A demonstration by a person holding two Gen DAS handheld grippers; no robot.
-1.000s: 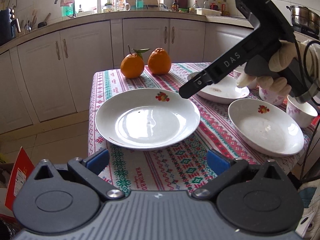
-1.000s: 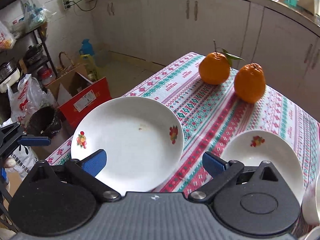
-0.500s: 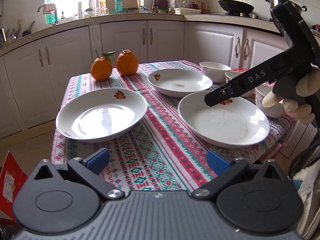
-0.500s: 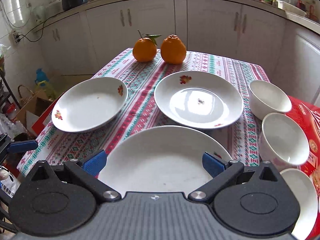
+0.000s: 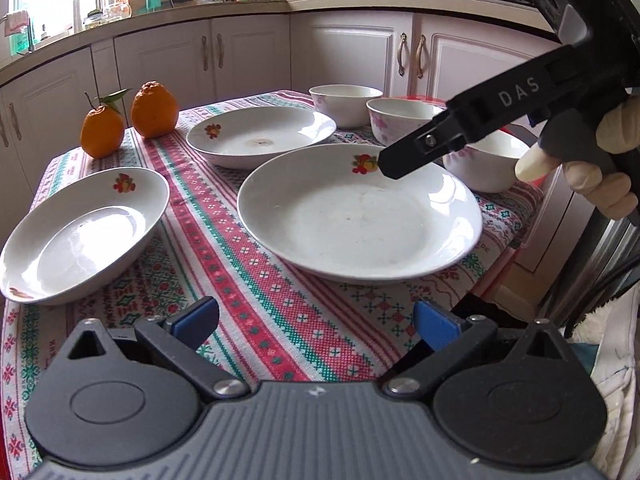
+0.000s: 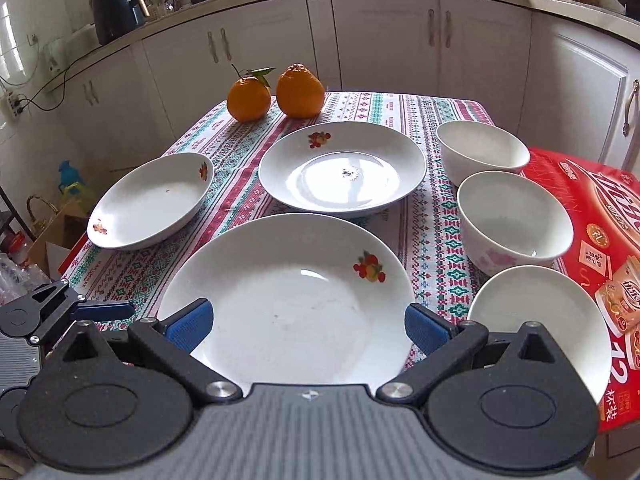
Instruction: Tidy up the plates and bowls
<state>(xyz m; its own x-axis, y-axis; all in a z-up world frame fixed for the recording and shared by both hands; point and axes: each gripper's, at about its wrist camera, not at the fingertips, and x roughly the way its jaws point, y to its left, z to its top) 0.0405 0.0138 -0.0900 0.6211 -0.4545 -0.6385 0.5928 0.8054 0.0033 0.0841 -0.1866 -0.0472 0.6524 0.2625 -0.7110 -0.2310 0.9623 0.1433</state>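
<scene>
White plates [image 6: 288, 304] and bowls [image 6: 514, 216] are spread singly over the cloth-covered surface [image 5: 256, 292], unstacked, while the right gripper [image 6: 306, 326] and left gripper [image 5: 316, 322] are held over it, jaws wide apart and empty, presumably for a first pick.

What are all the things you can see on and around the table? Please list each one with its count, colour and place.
plates: 3, white with small fruit print, on the tablecloth, one near, two farther
bowls: 3, white, in a row along the right side
oranges: 2, orange, far end of the table
tablecloth: 1, red, green and white pattern
red box: 1, under the right bowls
left gripper: open, holding nothing
right gripper: open, over the nearest plate
</scene>
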